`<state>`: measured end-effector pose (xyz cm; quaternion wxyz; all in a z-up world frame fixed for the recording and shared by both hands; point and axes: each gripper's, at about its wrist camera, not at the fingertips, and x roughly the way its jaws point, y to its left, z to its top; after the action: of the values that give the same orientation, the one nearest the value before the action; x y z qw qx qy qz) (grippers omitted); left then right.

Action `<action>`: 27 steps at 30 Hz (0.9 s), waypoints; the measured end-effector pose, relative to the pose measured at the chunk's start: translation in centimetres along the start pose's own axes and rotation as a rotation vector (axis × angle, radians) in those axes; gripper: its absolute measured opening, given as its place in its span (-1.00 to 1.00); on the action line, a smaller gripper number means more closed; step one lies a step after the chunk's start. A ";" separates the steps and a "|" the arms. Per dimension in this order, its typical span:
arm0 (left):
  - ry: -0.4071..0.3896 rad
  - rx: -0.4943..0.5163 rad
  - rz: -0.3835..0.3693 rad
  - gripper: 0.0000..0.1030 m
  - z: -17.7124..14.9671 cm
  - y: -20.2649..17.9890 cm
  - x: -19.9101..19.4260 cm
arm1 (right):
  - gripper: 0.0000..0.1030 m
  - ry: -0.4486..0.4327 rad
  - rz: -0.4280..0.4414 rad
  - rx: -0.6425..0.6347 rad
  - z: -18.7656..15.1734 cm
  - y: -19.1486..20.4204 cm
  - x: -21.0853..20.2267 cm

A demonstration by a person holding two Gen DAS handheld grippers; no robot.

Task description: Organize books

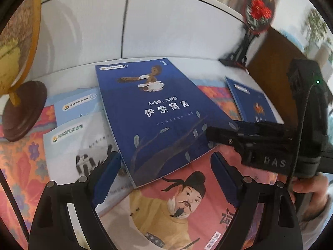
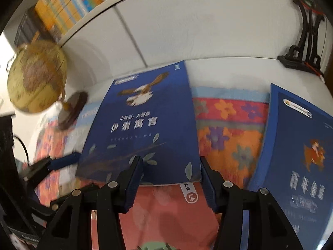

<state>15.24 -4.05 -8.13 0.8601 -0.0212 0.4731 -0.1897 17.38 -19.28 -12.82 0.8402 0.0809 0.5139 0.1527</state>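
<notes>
A dark blue book with an eagle lies slanted across a pink book showing a bearded man. My left gripper stands open over the blue book's near edge, touching nothing. My right gripper is open too, its blue pads either side of that book's near right corner without pressing on it; in the left wrist view its fingers reach in from the right. A white book and a light blue book lie left, a second dark blue book right.
The books rest on a flowered cloth against a white cabinet front. A globe stands at the left, a round fan ornament on a black stand at the back right. A hand holds the right gripper.
</notes>
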 end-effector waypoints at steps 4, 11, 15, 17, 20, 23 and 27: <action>0.051 0.076 -0.047 0.67 -2.6 -1.1 -1.7 | 0.02 0.064 0.000 -0.042 -3.5 1.1 -2.1; 0.054 0.130 -0.037 0.67 -3.6 -0.7 -3.5 | 0.02 0.049 -0.066 0.025 -5.4 -1.4 -5.1; 0.080 -0.028 -0.068 0.67 -0.9 1.6 -0.8 | 0.02 -0.011 -0.047 0.134 -2.8 -3.5 -3.3; 0.079 -0.044 -0.061 0.67 -0.8 1.8 0.2 | 0.03 -0.064 -0.054 0.166 -2.0 -3.9 -2.5; 0.054 -0.016 -0.054 0.67 -0.8 1.0 0.5 | 0.02 -0.043 0.043 0.186 -1.8 -3.3 -1.7; 0.072 0.012 -0.062 0.69 -1.4 -0.1 -0.2 | 0.07 0.003 0.091 0.165 -2.4 -1.3 -1.0; 0.072 0.100 -0.041 0.68 -4.1 -1.4 -3.5 | 0.06 0.016 0.023 0.058 -4.2 2.0 -2.2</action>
<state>9.77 -3.60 -7.27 0.8385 0.0189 0.4930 -0.2314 12.42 -18.22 -12.34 0.8315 0.1097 0.5240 0.1481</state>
